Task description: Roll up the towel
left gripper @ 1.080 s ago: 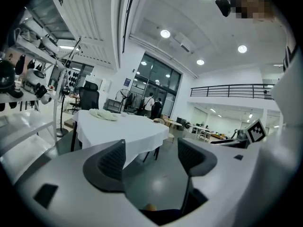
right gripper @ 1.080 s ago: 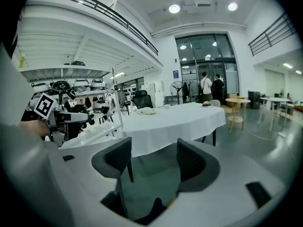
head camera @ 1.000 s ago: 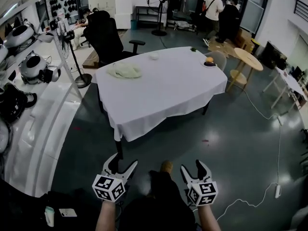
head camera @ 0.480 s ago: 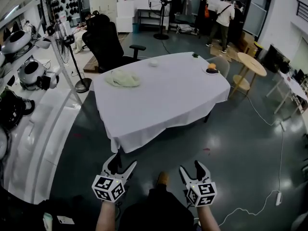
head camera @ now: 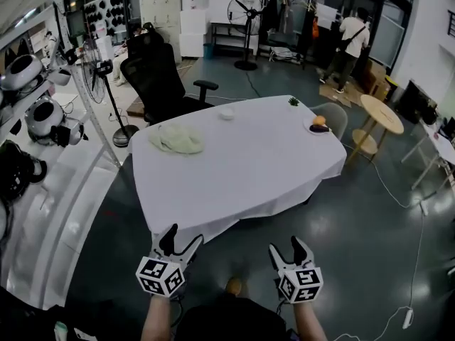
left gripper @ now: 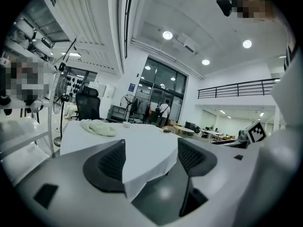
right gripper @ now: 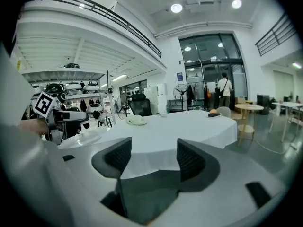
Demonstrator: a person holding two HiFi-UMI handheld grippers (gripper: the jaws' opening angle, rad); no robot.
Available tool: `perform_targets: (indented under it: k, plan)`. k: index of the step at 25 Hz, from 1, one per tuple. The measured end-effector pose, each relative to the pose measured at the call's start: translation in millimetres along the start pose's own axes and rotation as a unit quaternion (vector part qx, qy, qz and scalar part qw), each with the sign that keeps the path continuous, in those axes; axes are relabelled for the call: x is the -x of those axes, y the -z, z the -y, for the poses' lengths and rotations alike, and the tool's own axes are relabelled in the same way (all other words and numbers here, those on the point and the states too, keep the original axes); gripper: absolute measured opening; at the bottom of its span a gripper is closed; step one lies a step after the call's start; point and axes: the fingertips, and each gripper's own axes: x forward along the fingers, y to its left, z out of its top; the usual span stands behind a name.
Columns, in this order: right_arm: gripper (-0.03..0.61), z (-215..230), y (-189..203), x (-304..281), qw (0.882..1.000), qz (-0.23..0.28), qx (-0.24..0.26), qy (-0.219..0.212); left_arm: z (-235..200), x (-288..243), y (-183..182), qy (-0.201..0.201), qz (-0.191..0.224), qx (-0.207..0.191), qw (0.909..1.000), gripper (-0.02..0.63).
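Towel (head camera: 175, 139) crumpled on table (head camera: 242, 169), left claw (head camera: 183, 235), right claw (head camera: 285, 244) spread, empty — shoe (head camera: 232, 286) in head view only

Towel (head camera: 176, 139) on table (head camera: 245, 180), far-left part. Bowl (head camera: 227, 114) at table's far edge; plate (head camera: 318, 125) at far-right corner. Office chair (head camera: 158, 77) behind table, left side. Round side table (head camera: 381, 111) right of table. Left gripper (head camera: 181, 236), right gripper (head camera: 286, 246) before table's near edge.

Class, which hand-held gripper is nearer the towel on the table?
Left. The left hand-held gripper is short of the table, roughly in line with the towel; the right hand-held gripper is farther off to its right.
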Motion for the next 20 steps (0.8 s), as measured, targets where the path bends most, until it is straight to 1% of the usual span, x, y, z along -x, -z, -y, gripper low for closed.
perform_targets:
  k: [5,12,16,20]
  plan:
    - [0.296,31,-20,-43,1.000,0.001,0.004,-0.017,-8,-43,-8,-0.016,0.001,-0.005,0.9999,0.362]
    - [0.296,57,-30,-88,0.999,-0.005,0.010,-0.038,-18,-89,-8,-0.031,-0.001,-0.006,0.9995,0.362]
    - [0.296,68,-27,-102,0.999,-0.009,0.010,-0.046,-17,-103,-3,-0.039,0.003,0.000,0.9992,0.361]
    - [0.296,70,-17,-106,0.998,-0.022,0.006,-0.053,-16,-98,10,-0.052,-0.010,0.010,0.9986,0.362]
